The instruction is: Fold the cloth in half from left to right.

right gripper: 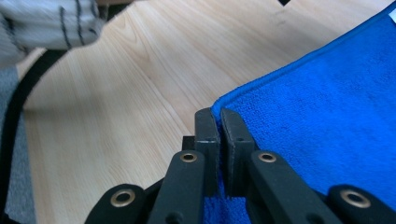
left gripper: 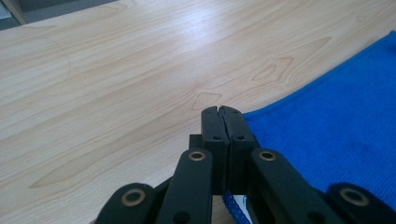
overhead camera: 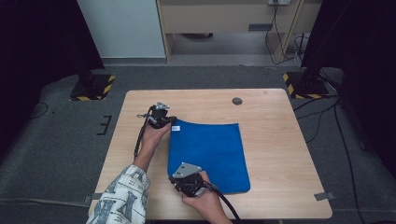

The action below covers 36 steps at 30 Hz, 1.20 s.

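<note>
My left gripper [left gripper: 219, 112] has its black jaws pressed together on the far left corner of the blue cloth [overhead camera: 208, 151]; the pinched edge is mostly hidden under the jaws, a scrap of hem and white tag peeking below. My right gripper [right gripper: 219, 116] is clamped on the near left corner, pile bunched between the jaws. The cloth is fuzzy terry, roughly square, lying flat on the pale wood-grain table [overhead camera: 280, 140], its near edge partly hidden behind my right hand [overhead camera: 208, 200].

The blue cloth [overhead camera: 208, 154] is showing a fuzzy, matt terry weave; the table [overhead camera: 275, 149] is showing smooth pale wood grain, glinting faintly at its far side.
</note>
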Motion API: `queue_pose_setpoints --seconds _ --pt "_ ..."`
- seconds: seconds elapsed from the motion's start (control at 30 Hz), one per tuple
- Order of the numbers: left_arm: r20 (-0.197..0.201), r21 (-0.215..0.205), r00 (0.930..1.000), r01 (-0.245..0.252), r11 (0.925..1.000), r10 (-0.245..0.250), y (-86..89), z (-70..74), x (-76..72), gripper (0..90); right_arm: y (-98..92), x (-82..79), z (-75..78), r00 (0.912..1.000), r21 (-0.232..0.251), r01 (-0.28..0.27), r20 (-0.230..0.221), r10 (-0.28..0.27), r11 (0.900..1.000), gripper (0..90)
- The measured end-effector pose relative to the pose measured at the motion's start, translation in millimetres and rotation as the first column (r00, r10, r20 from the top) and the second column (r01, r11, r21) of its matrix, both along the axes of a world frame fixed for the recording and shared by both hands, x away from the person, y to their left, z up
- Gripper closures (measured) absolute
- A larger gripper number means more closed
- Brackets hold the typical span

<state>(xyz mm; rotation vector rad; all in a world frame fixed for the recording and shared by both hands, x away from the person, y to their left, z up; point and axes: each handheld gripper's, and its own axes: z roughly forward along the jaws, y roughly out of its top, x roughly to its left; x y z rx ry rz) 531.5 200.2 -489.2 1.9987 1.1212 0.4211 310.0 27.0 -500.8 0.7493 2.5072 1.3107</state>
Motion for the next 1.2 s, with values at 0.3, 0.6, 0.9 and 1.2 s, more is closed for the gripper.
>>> queue_pose_setpoints --seconds 0.3,0.6,0.9,1.2 --pt "0.017 -0.001 0.9998 -0.005 1.0000 0.005 8.8 19.8 -2.2 89.1 5.5 -6.3 10.7 0.9996 0.002 0.015 0.025 -0.015 1.000 88.0" --pt "0.017 -0.010 0.9993 -0.032 0.9994 0.033 24.8 24.6 -3.2 89.1 18.0 -5.9 17.8 0.9995 0.008 -0.002 0.032 0.002 1.000 88.0" --pt "0.014 -0.010 0.9992 -0.036 0.9993 0.036 40.0 26.3 -5.5 89.1 34.7 -8.0 12.6 0.9996 -0.003 0.007 0.026 -0.007 1.000 88.0" --pt "0.016 -0.001 0.9985 -0.053 0.9986 0.053 58.1 27.6 -7.6 89.1 53.1 -9.2 12.6 0.9994 0.015 0.008 0.034 -0.008 1.000 87.9"
